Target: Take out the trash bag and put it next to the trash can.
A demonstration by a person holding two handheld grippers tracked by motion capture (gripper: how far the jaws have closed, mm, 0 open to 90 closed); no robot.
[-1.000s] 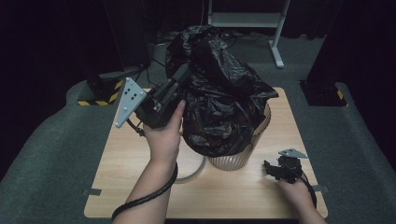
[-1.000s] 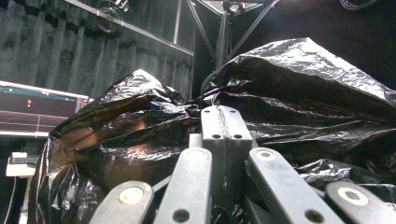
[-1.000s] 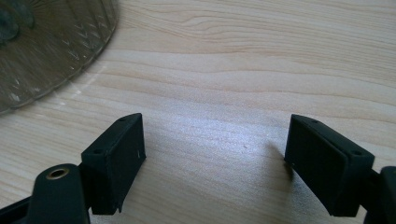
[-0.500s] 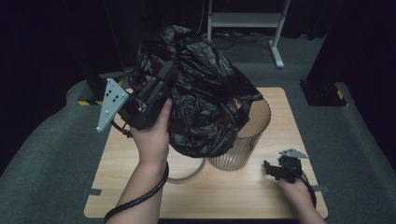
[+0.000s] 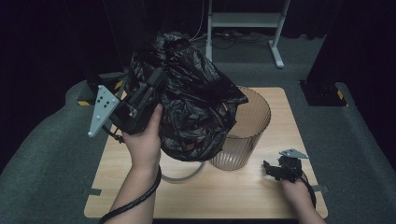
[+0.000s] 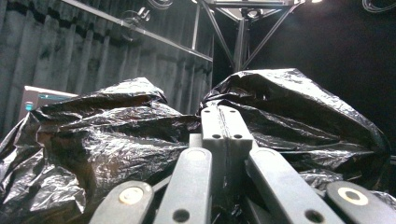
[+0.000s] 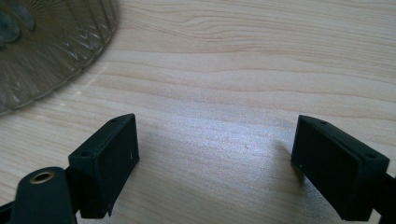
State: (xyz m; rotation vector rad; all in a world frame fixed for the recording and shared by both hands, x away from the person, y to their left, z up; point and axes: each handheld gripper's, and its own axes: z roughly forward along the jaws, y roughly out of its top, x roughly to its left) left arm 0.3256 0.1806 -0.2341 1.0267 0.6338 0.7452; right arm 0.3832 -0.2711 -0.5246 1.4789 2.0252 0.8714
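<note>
Showing a crinkled, glossy black plastic bag (image 5: pixel 196 112) held above a light wooden table (image 5: pixel 140 163), with its lower bulge hanging beside and partly over the rim of a ribbed, translucent brownish bin (image 5: pixel 245 135) of cylindrical form. The left gripper (image 5: pixel 154 81) has its jaws pressed together on a fold of the bag; in the left gripper view the two pads meet flat along a single seam, film bunched around them (image 6: pixel 116 140). Compared with the earlier frames, the bag and the left gripper sit farther toward the table's left side, and more of the bin's open mouth is exposed. The right gripper (image 5: pixel 270 169) rests low near the table's front right corner, just beside the bin, jaws spread wide and having just been opening, nothing between them but bare wood grain (image 7: pixel 215 130). The left forearm rises steeply, hand wrapped round the gripper body; whether the bag still touches the bin's rim is hard to tell.
</note>
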